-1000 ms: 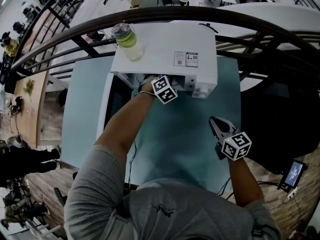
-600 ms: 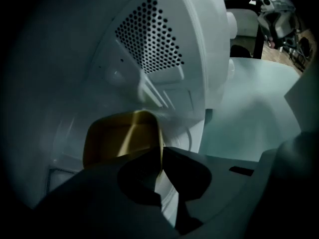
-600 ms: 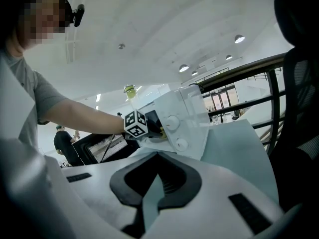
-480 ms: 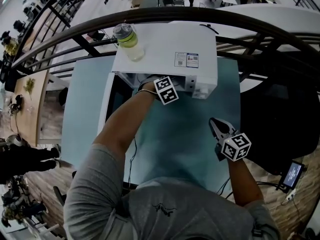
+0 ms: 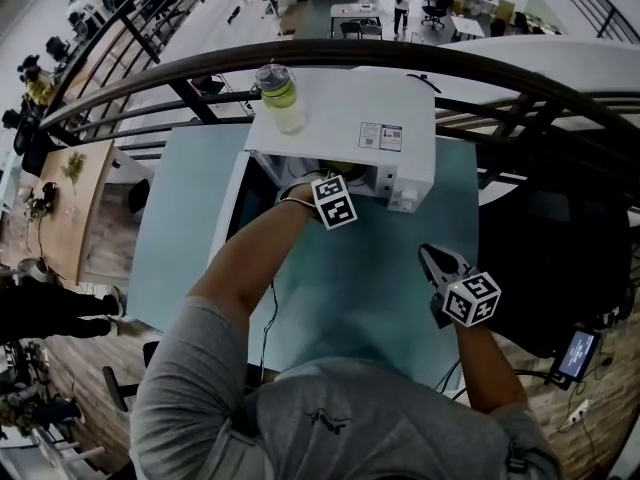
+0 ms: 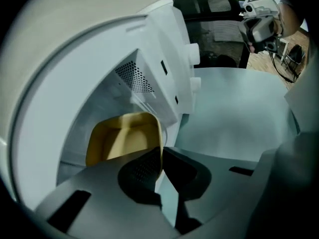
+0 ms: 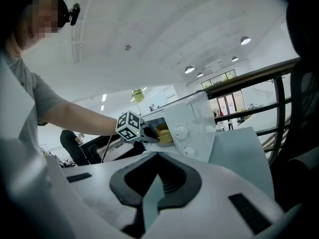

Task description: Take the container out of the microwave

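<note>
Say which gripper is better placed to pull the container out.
The left gripper: its jaws have just closed on the container rim in the microwave; the right gripper hangs over the table.

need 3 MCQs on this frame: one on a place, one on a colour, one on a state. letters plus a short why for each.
1. Relative to the microwave, the bottle stands:
A. inside it
B. on top of it
C. underneath it

2. The container is:
A. yellow
B. red
C. blue

3. The left hand-held gripper is:
A. open, clear of the container
B. out of every view
C. shut on the container's rim

Key:
1. B: the head view shows the bottle upright on the microwave's white top.
2. A: the left gripper view shows a yellow tub in the cavity.
3. C: its jaws have just been closing, and in the left gripper view the pads pinch the rim between them.
</note>
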Available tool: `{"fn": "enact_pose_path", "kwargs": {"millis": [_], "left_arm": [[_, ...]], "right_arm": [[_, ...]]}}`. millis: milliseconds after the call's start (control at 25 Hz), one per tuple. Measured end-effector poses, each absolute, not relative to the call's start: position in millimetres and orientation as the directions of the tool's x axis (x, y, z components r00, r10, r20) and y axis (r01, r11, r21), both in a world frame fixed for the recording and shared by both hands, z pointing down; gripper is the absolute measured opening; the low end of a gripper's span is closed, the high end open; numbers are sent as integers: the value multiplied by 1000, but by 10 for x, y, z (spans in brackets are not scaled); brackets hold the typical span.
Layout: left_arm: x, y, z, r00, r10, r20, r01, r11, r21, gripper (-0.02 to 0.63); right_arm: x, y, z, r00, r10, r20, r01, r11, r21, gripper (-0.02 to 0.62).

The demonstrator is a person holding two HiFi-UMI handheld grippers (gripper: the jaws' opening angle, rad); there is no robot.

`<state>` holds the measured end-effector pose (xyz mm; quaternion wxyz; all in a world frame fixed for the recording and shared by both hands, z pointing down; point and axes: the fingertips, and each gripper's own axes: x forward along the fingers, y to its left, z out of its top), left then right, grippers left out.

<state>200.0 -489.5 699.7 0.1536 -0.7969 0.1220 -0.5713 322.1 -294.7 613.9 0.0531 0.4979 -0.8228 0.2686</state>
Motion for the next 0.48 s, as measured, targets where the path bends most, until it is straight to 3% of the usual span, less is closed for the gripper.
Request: {"fn": "enact_pose_path", "kwargs": {"millis": [480], "left_arm": [[1942,-4433,6899,331,-355,874,-46,-931,-361,29]], "right_arm": [[3296,-2738,5984,-516,-786,341,-842,391,-372,18]]}}
